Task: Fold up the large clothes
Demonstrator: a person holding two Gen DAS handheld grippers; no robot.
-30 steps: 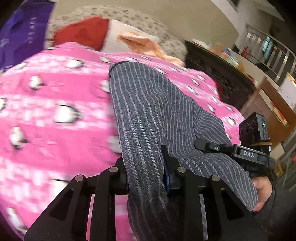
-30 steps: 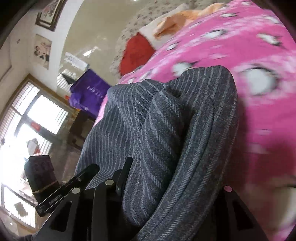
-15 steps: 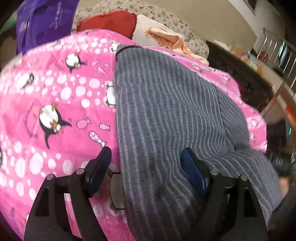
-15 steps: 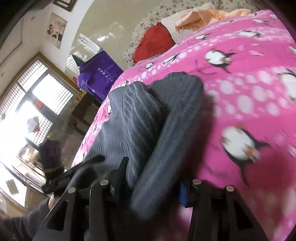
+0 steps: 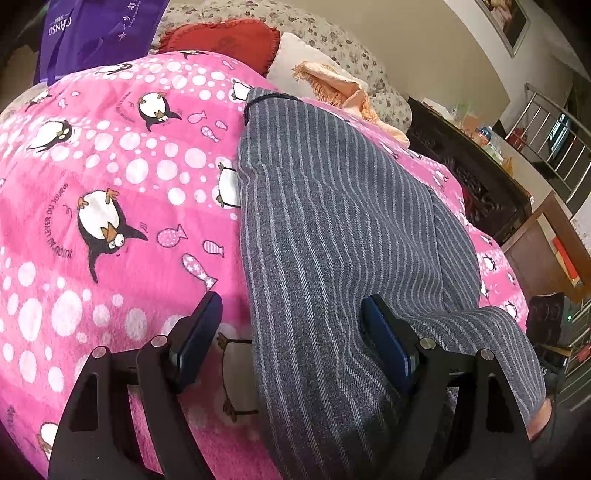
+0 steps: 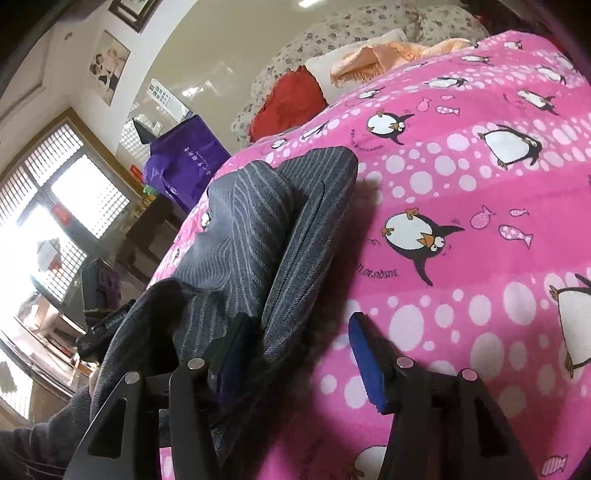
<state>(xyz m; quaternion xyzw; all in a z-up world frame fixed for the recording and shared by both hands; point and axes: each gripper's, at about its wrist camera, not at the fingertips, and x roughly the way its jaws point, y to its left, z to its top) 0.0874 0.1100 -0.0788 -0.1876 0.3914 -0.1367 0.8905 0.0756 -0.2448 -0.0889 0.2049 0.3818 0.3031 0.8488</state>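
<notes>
While the left claw (image 5: 291, 332) stands spread, the grey striped garment (image 5: 332, 229) lies flat on the pink blanket (image 5: 110, 192) ahead of it, one edge between the fingers, unpinched. The right claw (image 6: 295, 347) is opening, its fingers astride the garment's folded edge (image 6: 306, 236), no longer pinching it; bare blanket lies to its right.

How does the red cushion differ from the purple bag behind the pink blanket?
The red cushion is soft with a frilled edge; the purple bag is smooth and carries white lettering. The cushion lies against the flowered bedding; the bag stands upright off the blanket's corner. Both sit beyond the striped garment.
</notes>
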